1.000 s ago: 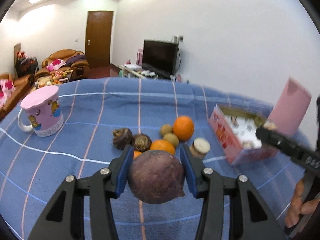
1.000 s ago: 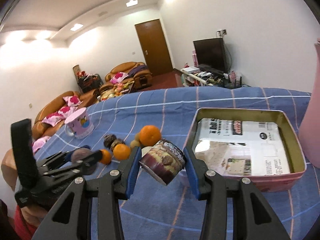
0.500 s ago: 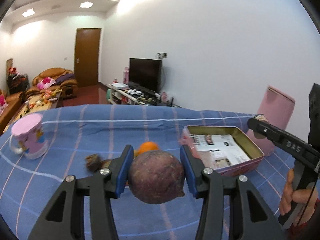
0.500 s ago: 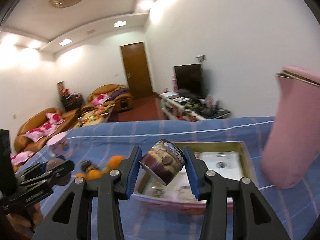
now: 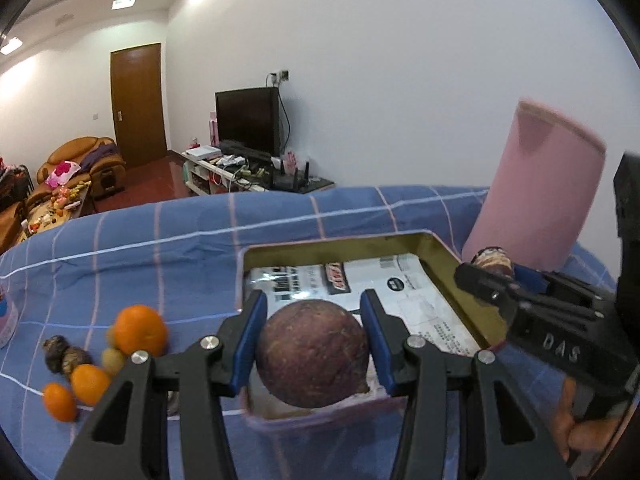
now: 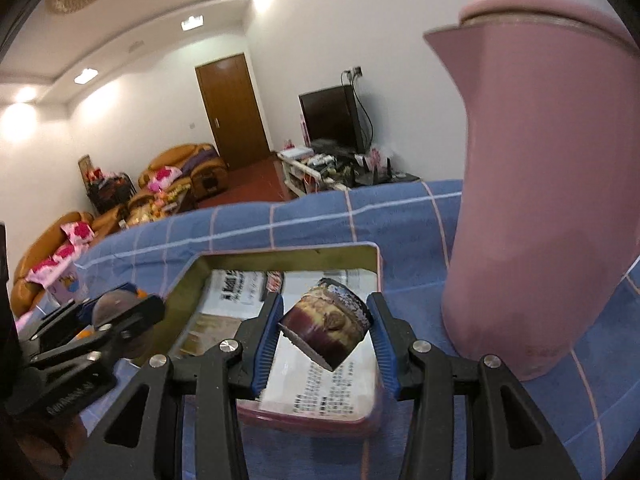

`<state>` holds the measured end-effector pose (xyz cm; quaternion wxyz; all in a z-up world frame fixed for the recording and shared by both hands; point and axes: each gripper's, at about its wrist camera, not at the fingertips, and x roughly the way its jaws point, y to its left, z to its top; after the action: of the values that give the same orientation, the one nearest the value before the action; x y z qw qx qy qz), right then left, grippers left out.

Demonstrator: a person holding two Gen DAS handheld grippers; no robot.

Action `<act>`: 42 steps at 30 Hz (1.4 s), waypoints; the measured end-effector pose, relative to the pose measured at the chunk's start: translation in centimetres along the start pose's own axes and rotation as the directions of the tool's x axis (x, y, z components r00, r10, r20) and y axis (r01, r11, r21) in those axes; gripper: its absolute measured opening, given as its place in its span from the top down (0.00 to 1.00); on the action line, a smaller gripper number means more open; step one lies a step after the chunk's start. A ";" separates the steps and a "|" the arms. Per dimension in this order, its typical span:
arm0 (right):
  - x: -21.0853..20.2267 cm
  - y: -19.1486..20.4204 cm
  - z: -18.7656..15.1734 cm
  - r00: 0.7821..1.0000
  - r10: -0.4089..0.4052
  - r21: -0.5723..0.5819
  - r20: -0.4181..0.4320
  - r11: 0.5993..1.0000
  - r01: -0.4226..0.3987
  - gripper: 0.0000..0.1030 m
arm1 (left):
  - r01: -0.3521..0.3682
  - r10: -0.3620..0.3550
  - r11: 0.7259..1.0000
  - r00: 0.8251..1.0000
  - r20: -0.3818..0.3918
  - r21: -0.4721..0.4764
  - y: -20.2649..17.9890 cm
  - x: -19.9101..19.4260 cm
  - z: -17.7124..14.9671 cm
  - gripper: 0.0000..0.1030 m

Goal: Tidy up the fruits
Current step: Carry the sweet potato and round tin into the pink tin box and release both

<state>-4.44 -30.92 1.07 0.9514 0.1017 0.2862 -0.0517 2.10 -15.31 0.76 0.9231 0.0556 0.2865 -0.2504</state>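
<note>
A round, dull purple-brown fruit [image 5: 312, 352] is being held clamped between the blue pads of the left tongs [image 5: 313, 342] above the near end of a paper-lined pink rectangular tin [image 5: 440, 248], while a cut brown fruit chunk [image 6: 326, 326] is being gripped by the right tongs [image 6: 326, 330] over the same tin. Delivery is judged under way; lowering and release are being called for next. Small oranges [image 5: 140, 330] are being left on the blue checked tabletop [image 5: 160, 248].

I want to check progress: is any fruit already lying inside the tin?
No, the tin holds only printed paper.
</note>
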 end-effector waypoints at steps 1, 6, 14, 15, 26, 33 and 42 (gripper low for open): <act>0.4 0.0 -0.2 1.000 -0.003 -0.005 -0.014 1.000 0.002 0.56 | -0.009 0.009 1.000 1.000 -0.010 0.006 -0.4 0.4 0.0 0.51; 1.6 0.4 -0.5 0.999 -0.010 -0.038 -0.049 0.999 0.008 0.56 | -0.041 0.041 0.999 0.998 -0.036 0.018 -1.2 1.6 -0.1 0.51; 2.6 0.6 -0.6 0.996 -0.041 -0.048 -0.077 0.998 0.038 0.56 | -0.083 0.084 0.996 0.995 -0.062 0.021 -1.4 2.9 -0.3 0.51; 2.6 0.6 -0.6 0.996 -0.044 -0.051 -0.075 0.998 0.041 0.56 | -0.086 0.087 0.996 0.994 -0.065 0.020 -1.3 2.9 -0.4 0.51; 2.7 1.4 -0.7 0.995 -0.067 -0.077 -0.076 0.995 0.062 0.56 | -0.110 0.112 0.994 0.989 -0.097 0.024 -1.4 3.8 -0.3 0.51; 3.0 1.7 -0.7 0.993 -0.090 -0.091 -0.074 0.992 0.084 0.56 | -0.142 0.146 0.989 0.980 -0.133 0.037 -1.7 4.8 -0.4 0.51; 3.0 1.9 -0.7 0.991 -0.110 -0.091 -0.072 0.991 0.103 0.53 | -0.175 0.179 0.984 0.972 -0.155 0.038 -1.9 5.6 -0.4 0.50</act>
<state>-1.98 -29.06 -0.84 0.9390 0.0467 0.3297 -0.0858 4.93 -19.22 -2.59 0.9155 0.1115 0.3496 -0.1652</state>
